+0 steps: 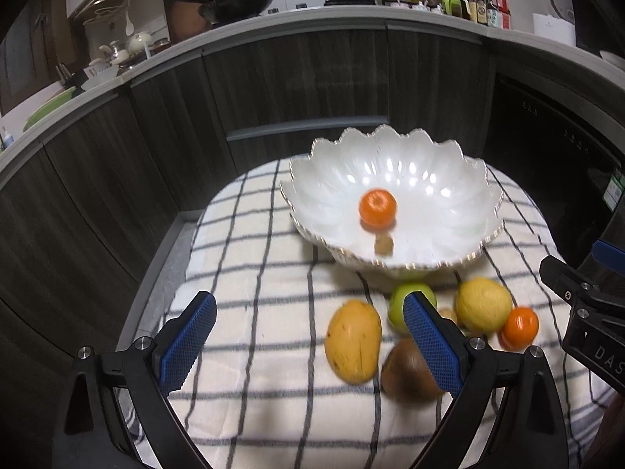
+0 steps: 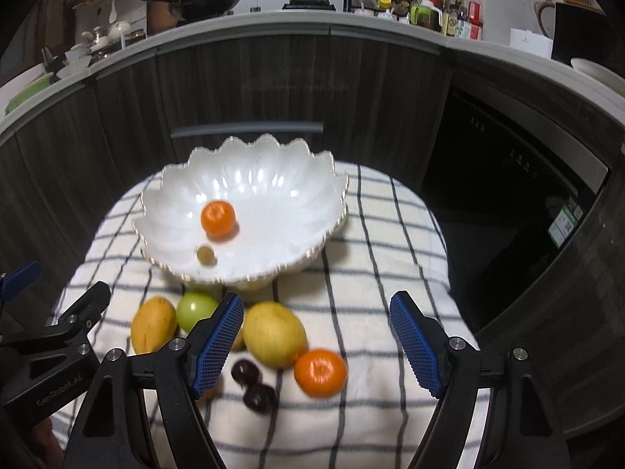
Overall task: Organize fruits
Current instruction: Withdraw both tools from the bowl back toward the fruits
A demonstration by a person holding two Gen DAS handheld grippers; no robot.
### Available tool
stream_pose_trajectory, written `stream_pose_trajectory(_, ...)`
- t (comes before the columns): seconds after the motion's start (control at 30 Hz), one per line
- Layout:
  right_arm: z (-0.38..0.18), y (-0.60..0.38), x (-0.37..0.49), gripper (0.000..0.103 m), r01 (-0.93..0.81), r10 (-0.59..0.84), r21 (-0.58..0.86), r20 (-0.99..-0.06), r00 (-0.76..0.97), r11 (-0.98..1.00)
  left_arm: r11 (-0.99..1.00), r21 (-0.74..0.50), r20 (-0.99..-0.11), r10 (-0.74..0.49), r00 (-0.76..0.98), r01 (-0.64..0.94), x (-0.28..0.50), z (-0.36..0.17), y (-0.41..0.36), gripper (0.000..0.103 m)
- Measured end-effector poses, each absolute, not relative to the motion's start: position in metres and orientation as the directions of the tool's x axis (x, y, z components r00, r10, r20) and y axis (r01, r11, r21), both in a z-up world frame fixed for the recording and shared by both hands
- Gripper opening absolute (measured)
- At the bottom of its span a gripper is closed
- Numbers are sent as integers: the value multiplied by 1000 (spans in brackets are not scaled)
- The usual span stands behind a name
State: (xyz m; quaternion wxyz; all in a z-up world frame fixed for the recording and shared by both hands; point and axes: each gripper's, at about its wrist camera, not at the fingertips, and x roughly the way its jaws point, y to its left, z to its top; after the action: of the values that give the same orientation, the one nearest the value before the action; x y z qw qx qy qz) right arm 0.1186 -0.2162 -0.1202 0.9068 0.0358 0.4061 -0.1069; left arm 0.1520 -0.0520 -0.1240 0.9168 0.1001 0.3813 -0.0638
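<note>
Hovering with jaws wide and empty, the left gripper (image 1: 308, 342) and right gripper (image 2: 316, 342) face a job barely begun; the scalloped bowl (image 2: 273, 179) holds one tangerine (image 2: 218, 219) and a small brownish fruit (image 2: 206, 255); mango (image 1: 353, 340), green apple (image 2: 195, 308), lemon (image 2: 273, 332), kiwi (image 1: 406, 371), second tangerine (image 2: 320, 371) and two dark fruits (image 2: 252, 383) wait on the checked cloth (image 2: 371, 273) beside it.

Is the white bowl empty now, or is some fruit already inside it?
Not empty. The white bowl holds one orange mandarin and a small brownish fruit; the other fruits lie outside on the checked cloth.
</note>
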Motion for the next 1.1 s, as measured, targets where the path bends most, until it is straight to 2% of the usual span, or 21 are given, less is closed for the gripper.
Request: stream_pose_trajectory(1.1, -175, -253, 83, 78, 293, -175, -15, -833, 525, 956, 913, 109, -783, -164, 600, 393, 136, -190, -113, 97)
